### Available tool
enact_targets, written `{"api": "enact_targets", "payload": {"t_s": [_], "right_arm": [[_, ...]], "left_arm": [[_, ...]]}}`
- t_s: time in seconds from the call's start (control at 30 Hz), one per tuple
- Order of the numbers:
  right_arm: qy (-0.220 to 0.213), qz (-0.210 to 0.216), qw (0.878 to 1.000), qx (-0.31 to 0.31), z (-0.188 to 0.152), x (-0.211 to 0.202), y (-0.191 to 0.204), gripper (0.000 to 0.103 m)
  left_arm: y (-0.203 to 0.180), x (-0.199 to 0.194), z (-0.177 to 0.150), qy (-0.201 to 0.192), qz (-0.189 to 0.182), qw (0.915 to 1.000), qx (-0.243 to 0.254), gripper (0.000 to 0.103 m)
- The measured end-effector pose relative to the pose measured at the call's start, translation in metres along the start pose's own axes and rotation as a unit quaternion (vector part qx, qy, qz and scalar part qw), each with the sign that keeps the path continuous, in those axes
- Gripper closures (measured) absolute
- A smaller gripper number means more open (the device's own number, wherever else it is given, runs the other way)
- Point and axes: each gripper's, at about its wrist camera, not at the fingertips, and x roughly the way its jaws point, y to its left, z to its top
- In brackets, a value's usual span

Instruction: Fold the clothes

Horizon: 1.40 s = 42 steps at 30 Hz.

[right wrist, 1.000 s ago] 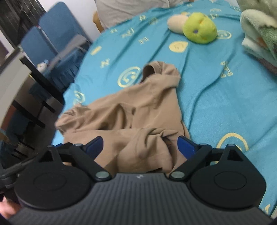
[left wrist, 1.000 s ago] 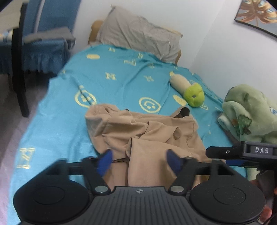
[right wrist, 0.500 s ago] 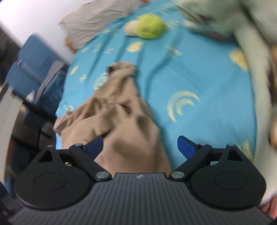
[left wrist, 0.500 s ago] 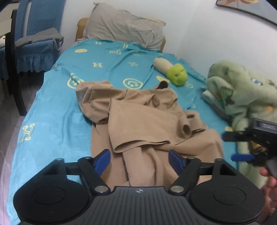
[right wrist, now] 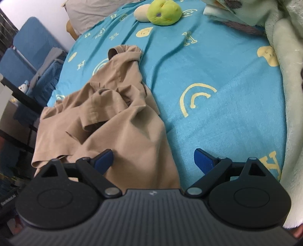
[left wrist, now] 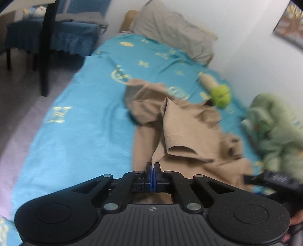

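Note:
A crumpled tan garment [left wrist: 181, 130] lies on the turquoise bed sheet [left wrist: 81, 128]. My left gripper [left wrist: 152, 166] is shut on a fold of this tan cloth at its near edge, and the cloth rises from the pinched blue pads. In the right wrist view the same tan garment [right wrist: 106, 121] spreads to the left, and my right gripper [right wrist: 153, 160] stands open low over its near right edge and the sheet [right wrist: 217, 79], the left pad over cloth, nothing pressed. The right gripper's body [left wrist: 272, 178] shows at the lower right of the left wrist view.
A green and beige plush toy [right wrist: 161, 11] lies farther up the bed. A heaped pale green blanket [left wrist: 274, 124] fills the right side by the white wall. A grey pillow [left wrist: 170, 32] sits at the head. Blue-covered chairs [left wrist: 62, 36] and a dark post [left wrist: 45, 47] stand left of the bed.
My left gripper's jaws have gone from wide apart to shut on a fold of the tan garment. Both grippers have moved lower and nearer the cloth's near edge; the right stayed open.

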Motion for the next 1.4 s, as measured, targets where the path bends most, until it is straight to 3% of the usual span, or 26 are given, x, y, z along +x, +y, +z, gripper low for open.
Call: {"api": "enact_targets", "payload": {"t_s": [0.1, 0.2, 0.27, 0.33, 0.37, 0.47, 0.53, 0.6, 0.67, 0.77, 0.87, 1.0, 1.13, 1.27, 1.4], "right_arm": [[0.004, -0.014, 1.0, -0.013, -0.001, 0.005, 0.003, 0.009], [0.013, -0.028, 0.999, -0.025, -0.003, 0.01, 0.004, 0.009], [0.014, -0.028, 0.999, -0.021, -0.003, 0.01, 0.004, 0.009], [0.009, -0.025, 1.0, -0.014, -0.002, 0.007, 0.003, 0.009], [0.005, -0.024, 1.0, -0.011, -0.002, 0.006, 0.003, 0.009], [-0.003, -0.02, 1.0, -0.004, 0.0, 0.002, 0.003, 0.009], [-0.009, -0.014, 1.0, 0.006, 0.002, -0.002, 0.002, 0.009], [-0.017, -0.005, 1.0, 0.021, 0.004, -0.008, 0.0, 0.009], [-0.032, 0.002, 0.999, 0.038, 0.006, -0.017, -0.002, 0.009], [-0.054, 0.018, 0.996, 0.065, 0.01, -0.032, -0.005, 0.009], [-0.067, 0.044, 0.993, 0.09, 0.011, -0.044, -0.009, 0.009], [-0.073, 0.08, 0.986, 0.125, 0.013, -0.054, -0.014, 0.009], [-0.058, 0.123, 0.978, 0.158, 0.007, -0.058, -0.015, 0.009], [-0.002, 0.199, 0.955, 0.222, -0.008, -0.054, -0.018, 0.009], [0.057, 0.237, 0.936, 0.255, -0.028, -0.04, -0.009, 0.009]], "left_arm": [[-0.003, 0.019, -0.005, 0.029, 0.037, 0.9987, 0.02, 0.101], [-0.002, 0.017, -0.007, 0.028, 0.036, 0.9988, 0.018, 0.098], [-0.002, 0.006, -0.008, 0.021, 0.038, 0.999, 0.013, 0.089], [-0.005, -0.007, -0.01, 0.011, 0.045, 0.9989, 0.006, 0.063], [-0.006, -0.015, -0.012, 0.004, 0.041, 0.9992, 0.003, 0.059], [-0.012, -0.036, -0.017, -0.005, -0.006, 0.9997, -0.025, 0.047], [-0.016, -0.042, -0.021, 0.005, -0.07, 0.9964, -0.048, 0.04], [-0.018, -0.038, -0.029, 0.032, -0.138, 0.986, -0.089, 0.033], [-0.023, -0.023, -0.04, 0.082, -0.19, 0.9709, -0.12, 0.026], [-0.035, 0.006, -0.053, 0.152, -0.2, 0.9601, -0.122, 0.027], [-0.033, 0.027, -0.059, 0.158, -0.181, 0.9581, -0.156, 0.027], [-0.023, 0.04, -0.058, 0.138, -0.204, 0.945, -0.215, 0.027], [-0.026, 0.036, -0.059, 0.116, -0.201, 0.9486, -0.215, 0.027], [-0.023, 0.028, -0.055, 0.076, -0.207, 0.9482, -0.228, 0.027], [-0.013, 0.021, -0.047, 0.042, -0.234, 0.9394, -0.247, 0.027]]}}
